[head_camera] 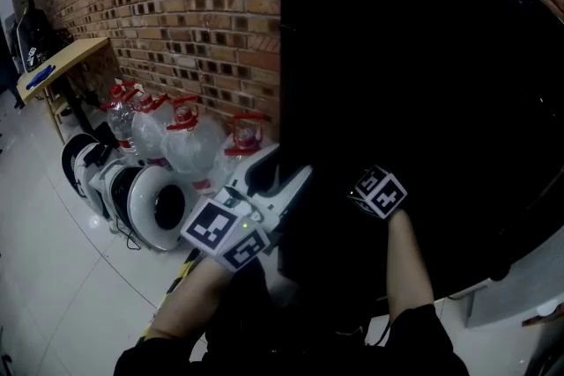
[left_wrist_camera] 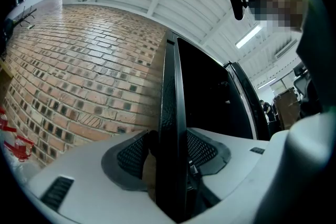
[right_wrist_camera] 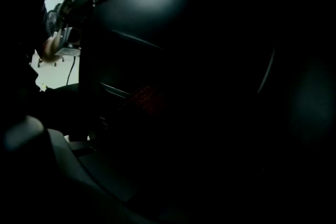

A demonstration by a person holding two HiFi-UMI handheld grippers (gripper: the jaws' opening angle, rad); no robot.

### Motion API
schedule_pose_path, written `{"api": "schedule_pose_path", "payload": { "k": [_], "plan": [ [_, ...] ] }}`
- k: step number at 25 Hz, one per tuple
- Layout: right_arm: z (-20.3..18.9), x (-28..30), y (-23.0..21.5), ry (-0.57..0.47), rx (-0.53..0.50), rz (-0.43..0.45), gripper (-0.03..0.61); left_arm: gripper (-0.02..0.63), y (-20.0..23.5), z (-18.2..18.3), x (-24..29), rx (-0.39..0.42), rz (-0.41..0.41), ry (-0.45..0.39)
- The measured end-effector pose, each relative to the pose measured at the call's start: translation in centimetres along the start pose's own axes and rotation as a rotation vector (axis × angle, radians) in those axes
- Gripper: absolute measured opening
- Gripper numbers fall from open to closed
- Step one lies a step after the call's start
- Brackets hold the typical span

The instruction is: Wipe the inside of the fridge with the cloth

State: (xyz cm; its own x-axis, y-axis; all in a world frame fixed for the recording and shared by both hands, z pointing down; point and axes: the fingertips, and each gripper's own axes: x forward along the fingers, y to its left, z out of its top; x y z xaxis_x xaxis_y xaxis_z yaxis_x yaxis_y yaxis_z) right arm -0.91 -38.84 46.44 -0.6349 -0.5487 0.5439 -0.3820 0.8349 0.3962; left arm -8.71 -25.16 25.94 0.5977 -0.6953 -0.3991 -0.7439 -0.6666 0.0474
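1. Against the red-brown brick wall stands the tall black fridge; it fills the right half of the head view and is too dark inside to show any detail.
2. Left gripper: points slightly upward at the fridge's left side. In the left gripper view its jaws are clamped on the thin black edge of the fridge door, with a ribbed pad pressed against each face of the panel.
3. Right gripper: its marker cube shows against the black of the fridge, to the right of the left gripper and apart from it. Forearm and dark sleeve come up from the bottom edge.
4. The right gripper view is almost wholly dark. One grey jaw shows faintly at lower left and the other is lost, so I cannot tell whether the jaws are apart or together.
5. Cloth: a dim reddish patch lies ahead in the right gripper view. I cannot tell whether it is the cloth or whether it is held.
6. Left of the fridge, along the wall: clear plastic water jugs with red caps, with round white appliances just in front on the pale glossy floor.
7. Far left: a light wooden counter.
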Motion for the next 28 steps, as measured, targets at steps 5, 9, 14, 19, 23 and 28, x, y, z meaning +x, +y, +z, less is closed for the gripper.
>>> {"api": "schedule_pose_path", "payload": {
  "k": [5,9,14,19,23,28],
  "plan": [
    [1.5,0.2,-0.6,-0.023,0.014,-0.018,0.084,0.222,-0.1,0.0,-0.1,0.000,0.001,0.000],
    [1.0,1.1,-2.9,-0.011,0.020,-0.092,0.084,0.221,0.0,0.0,-0.2,-0.001,0.011,-0.006],
    [0.1,2.1,-5.9,0.020,0.068,-0.201,0.084,0.221,0.0,-0.1,-0.2,0.004,0.005,-0.004],
    [-0.2,2.8,-7.4,0.055,0.070,-0.216,0.084,0.221,0.0,-0.3,-0.3,0.006,0.006,-0.019],
    [-0.9,3.2,-9.3,0.088,0.103,-0.293,0.084,0.221,0.0,-0.4,-0.3,0.012,0.000,-0.024],
    [-1.4,3.9,-11.3,0.142,0.176,-0.421,0.083,0.222,0.0,-0.4,-0.5,0.013,0.003,-0.040]
  ]
}}
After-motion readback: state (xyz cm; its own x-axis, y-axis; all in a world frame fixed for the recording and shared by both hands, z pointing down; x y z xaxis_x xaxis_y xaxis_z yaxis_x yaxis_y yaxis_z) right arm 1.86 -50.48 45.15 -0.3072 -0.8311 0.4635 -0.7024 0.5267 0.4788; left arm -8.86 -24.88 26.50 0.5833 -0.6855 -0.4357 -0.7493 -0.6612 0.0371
